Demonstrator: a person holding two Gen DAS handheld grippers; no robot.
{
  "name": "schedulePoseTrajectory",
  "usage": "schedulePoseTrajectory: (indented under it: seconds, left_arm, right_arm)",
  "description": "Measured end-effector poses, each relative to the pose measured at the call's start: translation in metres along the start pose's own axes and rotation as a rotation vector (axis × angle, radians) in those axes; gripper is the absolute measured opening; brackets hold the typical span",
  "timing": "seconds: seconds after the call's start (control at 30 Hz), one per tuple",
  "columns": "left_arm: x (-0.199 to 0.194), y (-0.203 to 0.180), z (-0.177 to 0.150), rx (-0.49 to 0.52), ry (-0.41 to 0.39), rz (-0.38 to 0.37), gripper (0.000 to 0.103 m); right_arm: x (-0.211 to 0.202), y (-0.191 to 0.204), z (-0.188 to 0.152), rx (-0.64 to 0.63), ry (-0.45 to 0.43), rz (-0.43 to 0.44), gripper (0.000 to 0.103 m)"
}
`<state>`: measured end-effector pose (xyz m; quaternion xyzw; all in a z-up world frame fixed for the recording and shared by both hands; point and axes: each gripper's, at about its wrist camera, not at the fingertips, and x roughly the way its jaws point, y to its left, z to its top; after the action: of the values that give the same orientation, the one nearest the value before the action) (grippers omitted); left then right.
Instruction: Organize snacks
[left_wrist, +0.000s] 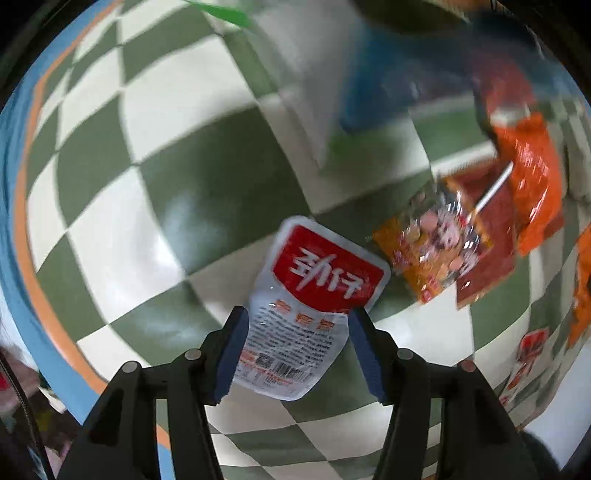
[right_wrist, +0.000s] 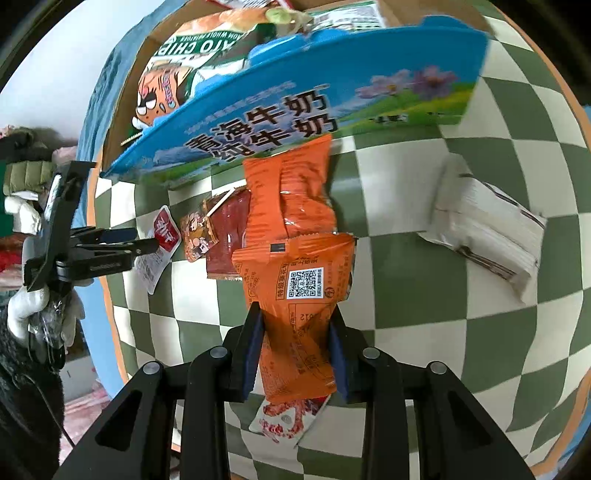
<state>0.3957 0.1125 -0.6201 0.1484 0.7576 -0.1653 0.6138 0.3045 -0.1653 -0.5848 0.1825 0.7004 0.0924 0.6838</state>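
My left gripper (left_wrist: 297, 317) is open, its blue pads on either side of a white packet with a red label (left_wrist: 314, 295) that lies on the checked cloth. The same packet (right_wrist: 162, 236) and left gripper (right_wrist: 147, 240) show at the left of the right wrist view. My right gripper (right_wrist: 297, 325) is shut on an orange snack packet with a QR code (right_wrist: 295, 295). A second orange packet (right_wrist: 291, 199), a dark red packet (right_wrist: 227, 232) and a small printed packet (right_wrist: 195, 230) lie beyond it.
A blue milk carton box (right_wrist: 295, 114) holding chip bags (right_wrist: 199, 55) stands at the back. A white packet (right_wrist: 487, 229) lies at the right. A red-and-white packet (right_wrist: 284, 417) lies under my right gripper. The green-and-white checked cloth (right_wrist: 424, 295) covers the table.
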Motion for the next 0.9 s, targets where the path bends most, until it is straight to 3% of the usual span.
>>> schedulePoseTrajectory:
  seconds: [0.07,0.23,0.3,0.33,0.37,0.5,0.6,0.63,0.67,0.77,0.8,0.83,0.9]
  left_arm:
    - [0.003,0.001,0.0,0.001,-0.001,-0.026,0.081]
    - [0.006,0.006,-0.004,-0.019,-0.017,-0.066,0.082]
    - [0.006,0.008,-0.006,-0.039,-0.031,-0.067,0.073]
    - [0.006,0.007,-0.009,-0.042,-0.037,-0.065,0.058]
    - [0.005,0.008,-0.012,-0.041,-0.042,-0.07,0.053]
    - [-0.001,-0.001,-0.026,-0.023,-0.071,-0.023,0.042]
    - [-0.007,-0.003,-0.039,-0.048,-0.089,-0.029,0.027]
    - [-0.008,-0.003,-0.042,-0.061,-0.087,-0.041,0.008]
    - [-0.006,-0.002,-0.046,-0.09,-0.074,-0.069,0.003]
    - [-0.003,0.01,-0.058,-0.16,-0.074,-0.09,0.004]
    - [-0.002,0.014,-0.061,-0.124,-0.033,-0.081,0.005]
    - [-0.003,0.019,-0.063,-0.145,-0.042,-0.085,0.005]
    - [-0.008,0.03,-0.068,-0.172,-0.047,-0.116,0.014]
  right_arm:
    - [0.002,0.001,0.002,0.002,0.005,-0.007,0.035]
    - [0.006,-0.002,0.003,0.016,0.019,-0.015,0.035]
    - [0.007,-0.003,0.003,0.021,0.023,-0.018,0.035]
    - [0.008,-0.002,0.003,0.022,0.024,-0.021,0.035]
    - [0.008,-0.002,0.003,0.024,0.024,-0.022,0.035]
    - [0.008,0.0,0.003,0.036,0.011,-0.026,0.035]
    - [0.005,-0.002,0.004,0.049,-0.008,-0.027,0.035]
    - [0.004,-0.003,0.004,0.052,-0.012,-0.026,0.035]
    - [0.002,-0.003,0.004,0.056,-0.018,-0.027,0.035]
    - [-0.002,-0.005,0.004,0.065,-0.028,-0.023,0.035]
    - [-0.002,-0.005,0.003,0.063,-0.03,-0.024,0.035]
    - [-0.003,-0.005,0.003,0.061,-0.031,-0.026,0.035]
    - [-0.004,-0.004,0.001,0.056,-0.027,-0.024,0.035]
